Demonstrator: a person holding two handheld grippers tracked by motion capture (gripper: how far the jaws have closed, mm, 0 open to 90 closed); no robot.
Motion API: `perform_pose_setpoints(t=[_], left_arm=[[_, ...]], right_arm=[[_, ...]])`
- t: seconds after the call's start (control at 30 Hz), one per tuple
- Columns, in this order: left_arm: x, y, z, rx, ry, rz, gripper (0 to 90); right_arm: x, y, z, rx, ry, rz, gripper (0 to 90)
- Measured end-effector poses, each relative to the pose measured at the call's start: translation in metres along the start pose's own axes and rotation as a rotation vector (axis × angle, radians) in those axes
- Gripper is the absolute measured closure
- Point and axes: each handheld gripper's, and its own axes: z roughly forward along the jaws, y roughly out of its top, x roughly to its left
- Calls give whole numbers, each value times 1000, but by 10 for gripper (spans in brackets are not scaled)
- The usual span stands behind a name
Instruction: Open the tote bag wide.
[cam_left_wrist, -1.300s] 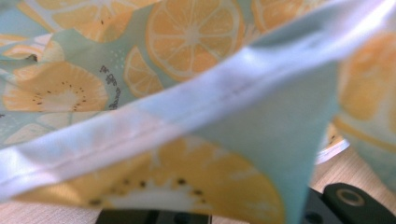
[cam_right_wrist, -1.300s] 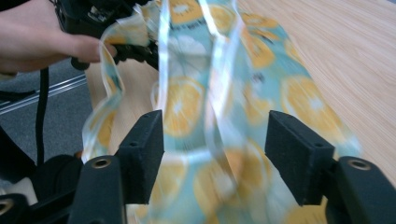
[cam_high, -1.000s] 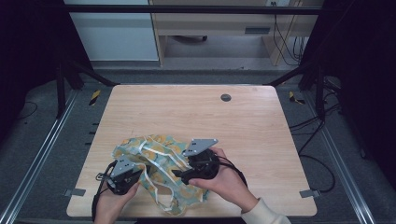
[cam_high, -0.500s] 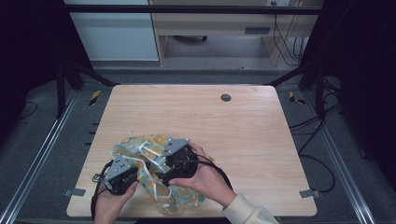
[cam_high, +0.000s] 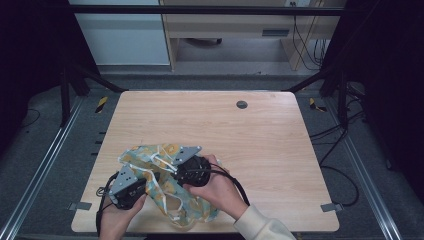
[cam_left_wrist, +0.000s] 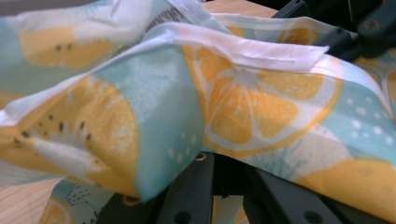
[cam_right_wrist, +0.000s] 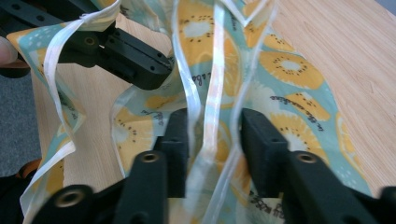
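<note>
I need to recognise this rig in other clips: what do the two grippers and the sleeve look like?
Both the left gripper and the right gripper are black, each topped by a grey three-cornered plate and trailing a black cable. Their jaws are black with round screw holes. The right sleeve is cream.

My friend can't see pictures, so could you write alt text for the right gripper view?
Two black fingers of the right gripper rise from below, just closing around white ribbon straps of a pale blue cloth printed with orange fruit slices. At upper left, the left gripper clamps another fold of it, above a light wooden table.
</note>
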Motion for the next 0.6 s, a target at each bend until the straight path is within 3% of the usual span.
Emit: perform_pose_setpoints(t=[0.1,0.23,0.4,0.6], left_arm=[[0,0,1,5,-3,1,900],[0,-1,2,15,-9,2,900],[-1,-1,2,28,-13,8,900],[-2,-5,8,106,-3,22,900]], right_arm=[[-4,-1,-1,4,3,12,781],[-10,-1,-5,-5,17,26,847],[-17,1,-14,-18,28,30,870],[-34,3,-26,-41,14,50,877]])
